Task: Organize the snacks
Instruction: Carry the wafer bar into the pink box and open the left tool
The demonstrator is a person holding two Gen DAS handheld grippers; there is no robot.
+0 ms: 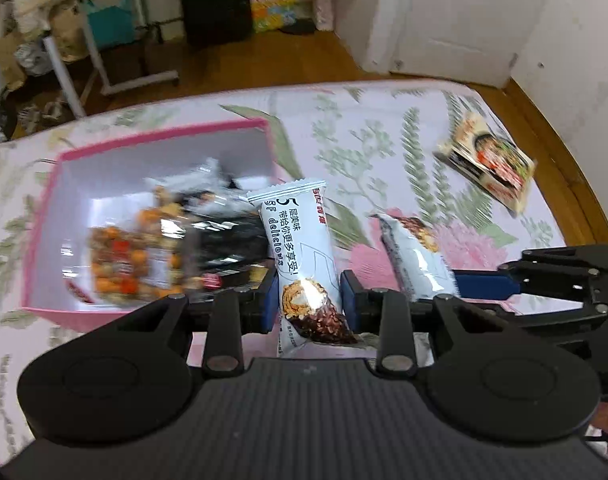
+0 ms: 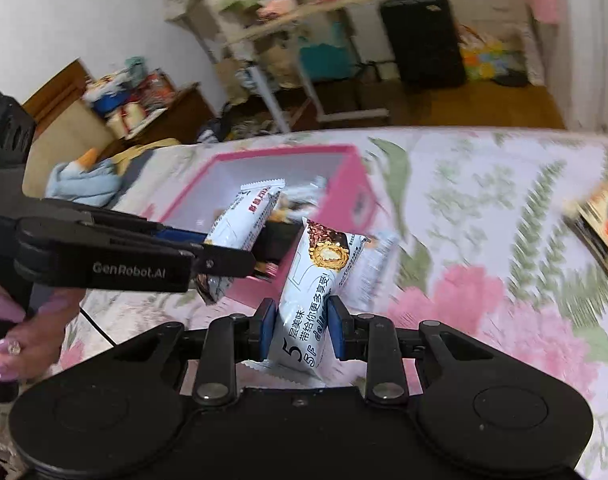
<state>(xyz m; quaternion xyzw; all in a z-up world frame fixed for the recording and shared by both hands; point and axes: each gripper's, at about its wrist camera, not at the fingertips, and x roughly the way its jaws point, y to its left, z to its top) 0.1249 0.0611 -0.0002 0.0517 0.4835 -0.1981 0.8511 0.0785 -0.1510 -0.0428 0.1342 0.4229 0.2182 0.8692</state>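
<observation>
My left gripper (image 1: 305, 300) is shut on a white snack bar packet (image 1: 300, 248) and holds it upright above the bed, just right of the pink box (image 1: 164, 136). The box holds several snack packets, among them an orange nut bag (image 1: 124, 260). My right gripper (image 2: 300, 328) is shut on a second white snack bar packet (image 2: 315, 288), near the box's front right corner (image 2: 343, 200). In the right wrist view the left gripper (image 2: 224, 260) with its packet (image 2: 244, 220) hangs over the box. In the left wrist view the right gripper (image 1: 455, 280) holds its packet (image 1: 415, 256).
A flat noodle packet (image 1: 487, 160) lies on the floral bedspread (image 1: 363, 128) at the far right, also at the right wrist view's right edge (image 2: 599, 232). A wooden bed rim (image 1: 563, 152) runs along the right. Beyond the bed stand a folding table (image 1: 84, 40) and a black suitcase (image 1: 216, 0).
</observation>
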